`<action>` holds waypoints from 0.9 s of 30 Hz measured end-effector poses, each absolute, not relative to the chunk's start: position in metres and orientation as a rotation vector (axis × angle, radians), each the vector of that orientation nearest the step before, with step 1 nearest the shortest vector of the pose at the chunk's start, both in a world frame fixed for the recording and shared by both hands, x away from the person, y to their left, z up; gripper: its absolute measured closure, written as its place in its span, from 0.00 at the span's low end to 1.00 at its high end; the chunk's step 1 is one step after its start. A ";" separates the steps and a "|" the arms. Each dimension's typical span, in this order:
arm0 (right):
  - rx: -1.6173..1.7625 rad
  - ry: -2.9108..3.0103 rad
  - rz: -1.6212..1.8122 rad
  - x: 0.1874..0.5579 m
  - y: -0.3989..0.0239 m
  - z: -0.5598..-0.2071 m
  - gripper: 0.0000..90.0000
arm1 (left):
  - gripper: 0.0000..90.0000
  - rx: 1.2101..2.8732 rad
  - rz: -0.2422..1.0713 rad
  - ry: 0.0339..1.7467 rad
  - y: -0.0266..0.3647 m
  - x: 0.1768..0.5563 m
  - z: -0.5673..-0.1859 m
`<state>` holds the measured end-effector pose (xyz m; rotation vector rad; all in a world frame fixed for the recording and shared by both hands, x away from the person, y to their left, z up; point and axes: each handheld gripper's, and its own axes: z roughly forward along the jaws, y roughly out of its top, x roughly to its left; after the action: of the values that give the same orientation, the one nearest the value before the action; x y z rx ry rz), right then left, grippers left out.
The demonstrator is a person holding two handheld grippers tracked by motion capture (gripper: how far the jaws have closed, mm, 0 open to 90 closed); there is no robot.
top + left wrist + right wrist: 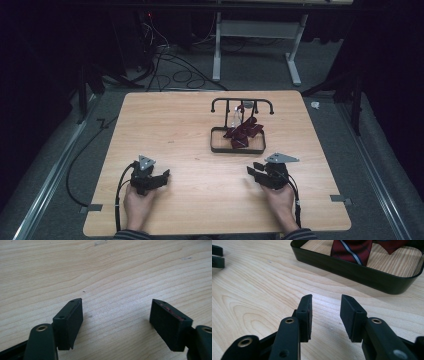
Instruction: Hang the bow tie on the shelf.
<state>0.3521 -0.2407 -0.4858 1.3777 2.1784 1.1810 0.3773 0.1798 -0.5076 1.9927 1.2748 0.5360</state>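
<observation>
1. While both hands are resting low on the near part of the wooden tabletop (190, 125), the left gripper (161, 179) is sitting at the near left with its fingers (71, 317) spread wide apart and gripping nothing; bare wood is showing between them in the left gripper view.
2. The right gripper (254, 169) is sitting at the near right, its fingers (305, 312) standing partly apart with only tabletop showing in the gap, so it too is holding nothing.
3. The dark red striped tie (243, 132) is lying bunched in a black tray (216, 148) on the far right half of the tabletop, beyond the right gripper and well apart from the left one.
4. Part of the tie is hanging up toward a black rack (242, 100) that is standing at the tray's far edge.
5. In the right gripper view the tray's near wall (352, 267) is lying ahead of the fingers, apart from them, with the tie (350, 248) showing red with pale stripes behind it.
</observation>
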 end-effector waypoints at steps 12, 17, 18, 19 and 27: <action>1.374 2.183 1.131 0.356 -0.237 -0.492 0.70 | 0.30 1.994 0.537 1.274 0.180 0.377 -0.508; 1.377 2.188 1.099 0.359 -0.235 -0.496 0.68 | 0.30 1.994 0.537 1.274 0.180 0.377 -0.508; 1.377 2.187 1.089 0.359 -0.234 -0.497 0.68 | 0.30 1.994 0.537 1.274 0.180 0.377 -0.508; 1.383 2.189 1.083 0.359 -0.234 -0.497 0.67 | 0.30 1.994 0.537 1.274 0.180 0.377 -0.508; 1.343 2.198 1.017 0.359 -0.229 -0.502 0.61 | 0.30 1.997 0.538 1.274 0.180 0.377 -0.508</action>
<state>0.3588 -0.2294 -0.5022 1.3430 2.1984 1.0174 0.3772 0.1796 -0.5076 1.9968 1.2738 0.5383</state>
